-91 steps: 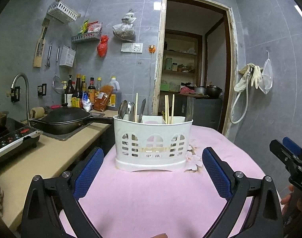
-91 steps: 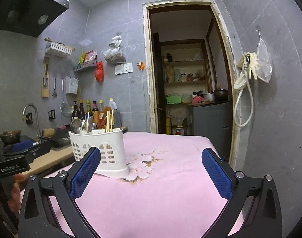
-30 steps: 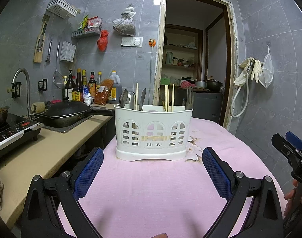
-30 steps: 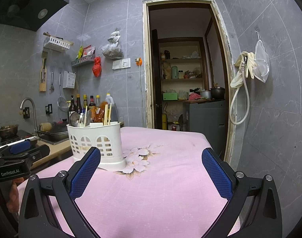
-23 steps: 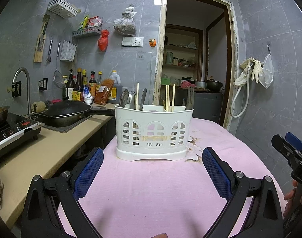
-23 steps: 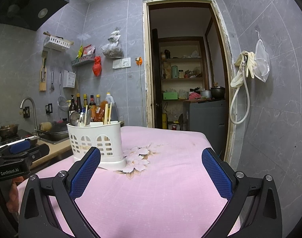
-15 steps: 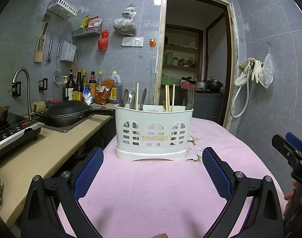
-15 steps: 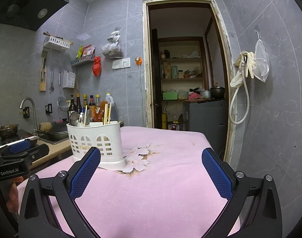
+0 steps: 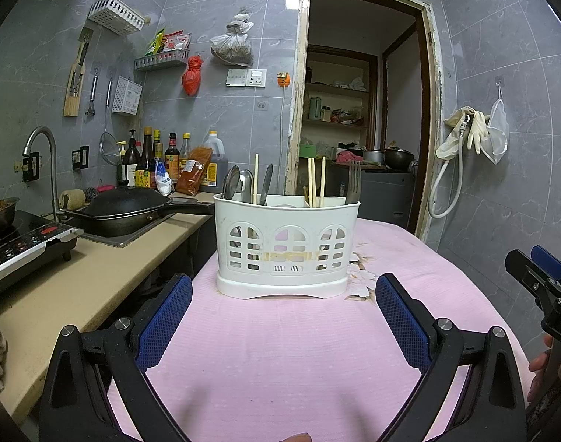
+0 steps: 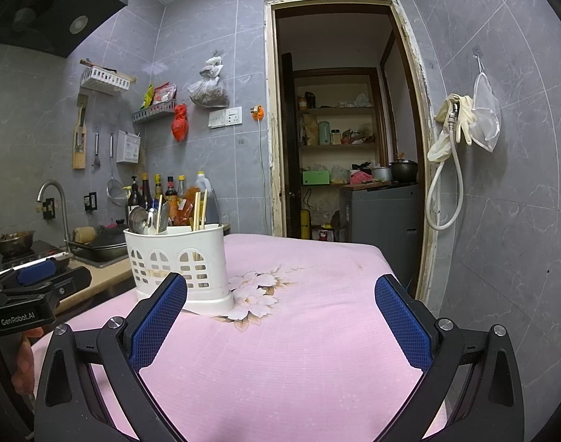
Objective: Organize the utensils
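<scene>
Both ours are spread wide and hold nothing: left gripper (image 9: 283,307), right gripper (image 10: 280,311). Both hover low over the near edge of the pink tablecloth (image 9: 302,353).

The white caddy (image 9: 287,247) stands upright toward the far left edge of the table, square ahead of the left gripper. Left compartment: spoons (image 9: 236,185), a knife (image 9: 267,183), one stray chopstick (image 9: 256,178). Middle: chopsticks (image 9: 316,181). Right: fork (image 9: 353,182).

Likely step: move the stray chopstick in with the rest. We'd pinch it high on the shaft, lift straight up, and keep the caddy from tipping; it looks light.

Obstacles: spoons and knife stand just beside the stick, so little room for a finger. Wok handle (image 9: 186,207) points at the caddy's left side. Counter (image 9: 77,280) runs along the table's left edge. No loose utensils visible on the cloth.
</scene>
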### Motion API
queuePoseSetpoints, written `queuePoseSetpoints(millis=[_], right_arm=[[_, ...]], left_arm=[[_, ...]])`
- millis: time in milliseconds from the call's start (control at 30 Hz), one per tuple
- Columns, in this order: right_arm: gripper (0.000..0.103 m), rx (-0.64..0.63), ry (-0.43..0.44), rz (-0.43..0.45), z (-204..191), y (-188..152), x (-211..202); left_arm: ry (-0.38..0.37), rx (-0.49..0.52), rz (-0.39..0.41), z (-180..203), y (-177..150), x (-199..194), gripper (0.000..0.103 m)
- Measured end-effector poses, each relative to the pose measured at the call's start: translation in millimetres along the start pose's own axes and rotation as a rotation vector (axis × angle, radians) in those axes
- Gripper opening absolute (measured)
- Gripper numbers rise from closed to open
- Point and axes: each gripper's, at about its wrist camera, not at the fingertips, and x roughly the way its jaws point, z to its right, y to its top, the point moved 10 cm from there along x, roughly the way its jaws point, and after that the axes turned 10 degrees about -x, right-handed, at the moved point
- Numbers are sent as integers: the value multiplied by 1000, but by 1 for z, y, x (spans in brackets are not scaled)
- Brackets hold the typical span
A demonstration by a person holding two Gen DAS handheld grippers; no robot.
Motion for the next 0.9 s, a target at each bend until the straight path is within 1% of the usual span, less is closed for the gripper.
queuePoseSetpoints(millis=[700, 900], right_arm=[[103, 3, 1, -3, -1, -1, 0], [103, 2, 0, -1, -1, 0, 0]], left_arm=[[5, -1, -3, 0, 0, 1, 98], [24, -5, 23, -5, 3, -3, 98]])
